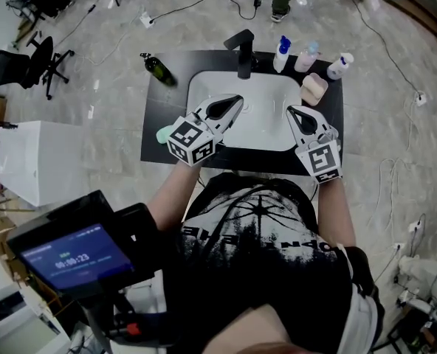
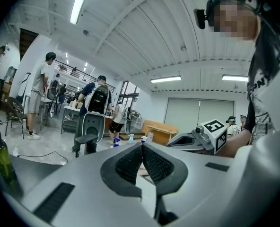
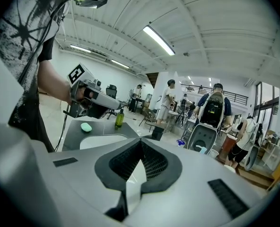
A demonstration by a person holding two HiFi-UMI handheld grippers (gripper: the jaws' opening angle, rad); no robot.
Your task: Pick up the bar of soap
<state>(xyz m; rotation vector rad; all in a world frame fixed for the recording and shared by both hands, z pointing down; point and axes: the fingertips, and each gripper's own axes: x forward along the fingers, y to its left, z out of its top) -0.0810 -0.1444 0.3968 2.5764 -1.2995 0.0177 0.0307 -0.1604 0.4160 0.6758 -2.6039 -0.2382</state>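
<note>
The left gripper [image 1: 235, 99] and right gripper [image 1: 291, 110] hover over the white sink [image 1: 266, 124], jaws together; a green soap bar [image 1: 163, 133] lies on the dark counter [image 1: 167, 100].

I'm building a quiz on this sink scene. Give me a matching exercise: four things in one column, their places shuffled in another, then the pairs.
Things:
1 green bottle
2 black faucet
3 mint-green soap bar
4 beige block

Places:
A behind the basin, centre
B right side, by the spray bottles
C far left corner of the counter
D left front, beside the left gripper

Pairs: 1-C, 2-A, 3-D, 4-B
</note>
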